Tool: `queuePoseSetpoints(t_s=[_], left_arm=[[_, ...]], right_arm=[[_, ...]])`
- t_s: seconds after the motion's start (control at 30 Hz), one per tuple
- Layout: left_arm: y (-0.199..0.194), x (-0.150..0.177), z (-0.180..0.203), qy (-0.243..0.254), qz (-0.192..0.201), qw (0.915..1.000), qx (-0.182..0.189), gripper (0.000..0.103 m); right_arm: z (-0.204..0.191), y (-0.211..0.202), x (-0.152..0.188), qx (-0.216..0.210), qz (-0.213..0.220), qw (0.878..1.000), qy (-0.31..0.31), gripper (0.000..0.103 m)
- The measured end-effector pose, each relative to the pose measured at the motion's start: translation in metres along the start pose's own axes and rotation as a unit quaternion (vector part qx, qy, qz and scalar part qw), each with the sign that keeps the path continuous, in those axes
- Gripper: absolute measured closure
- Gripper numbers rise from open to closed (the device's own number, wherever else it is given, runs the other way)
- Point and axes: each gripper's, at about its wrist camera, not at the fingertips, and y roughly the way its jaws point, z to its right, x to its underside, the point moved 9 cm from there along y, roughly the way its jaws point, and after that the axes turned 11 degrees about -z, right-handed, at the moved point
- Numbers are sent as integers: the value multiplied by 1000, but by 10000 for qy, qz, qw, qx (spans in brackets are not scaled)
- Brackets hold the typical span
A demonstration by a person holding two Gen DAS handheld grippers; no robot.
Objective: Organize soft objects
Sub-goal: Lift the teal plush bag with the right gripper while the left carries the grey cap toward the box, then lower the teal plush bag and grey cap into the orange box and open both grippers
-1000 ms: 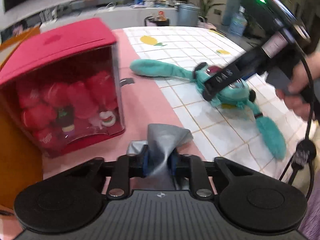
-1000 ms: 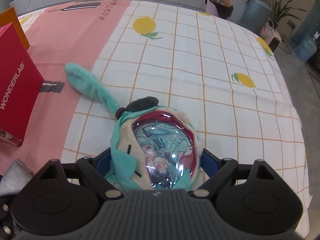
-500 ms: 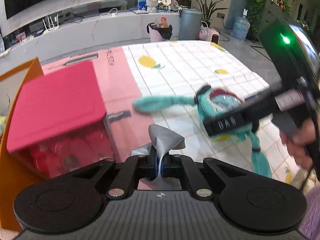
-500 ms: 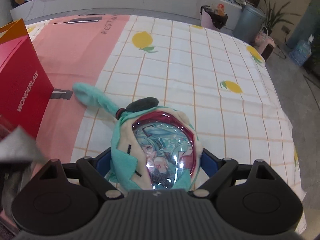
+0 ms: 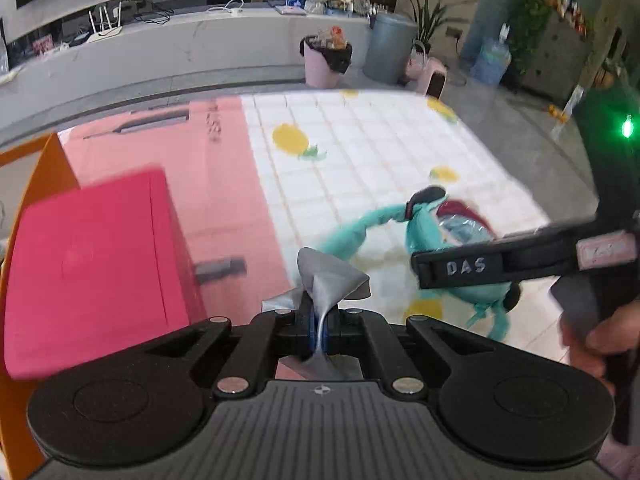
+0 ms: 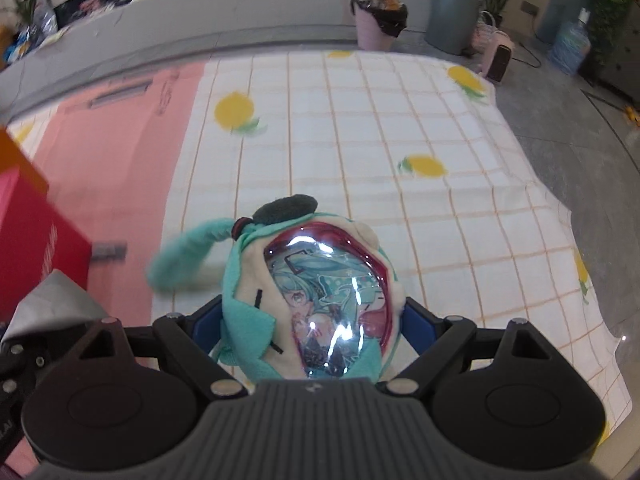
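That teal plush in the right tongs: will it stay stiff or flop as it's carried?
The teal plush probably flops: its long ear droops sideways, unsupported. The right tongs squeeze its body, so it's likely soft and light.

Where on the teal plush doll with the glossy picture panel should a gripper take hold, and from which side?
Grip the teal plush doll across its plump body, fingers on the soft fabric flanks either side of the picture panel, as the right gripper does. The round body fills the jaws, whereas the long ear flops loosely.
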Motion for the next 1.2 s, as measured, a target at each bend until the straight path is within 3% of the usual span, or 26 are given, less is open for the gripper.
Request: queuePoseSetpoints(t_s=[0.2, 0.43, 0.57, 0.7, 0.8, 0.97, 1.2], left_arm=[[-26, -56, -30, -199, 270, 9994, 9, 99], [-52, -92, -95, -497, 433, 9966, -492, 99], [-69, -103, -143, -654, 478, 9909, -1078, 99], [-92, -99, -192, -917, 618, 9849, -1328, 99], [-111, -89, -229, -1052, 748, 9798, -1524, 99], [-134, -57, -268, -1323, 799, 9806, -1206, 99], [-130, -14, -285, -1153, 763, 9842, -1109, 99]], right_arm=[[-21, -32, -46, -88, 303, 9995, 2, 15], [-66, -75, -108, -51, 595, 9982, -70, 15], [-111, -95, -135, -100, 729, 9971, -175, 15], [-173, -115, -147, -524, 961, 9932, -394, 15], [-229, -132, -146, -1130, 1176, 9837, -759, 15], [-314, -149, -130, -1801, 1245, 9643, -1488, 15], [-400, -133, -89, -1807, 1002, 9364, -2836, 15]])
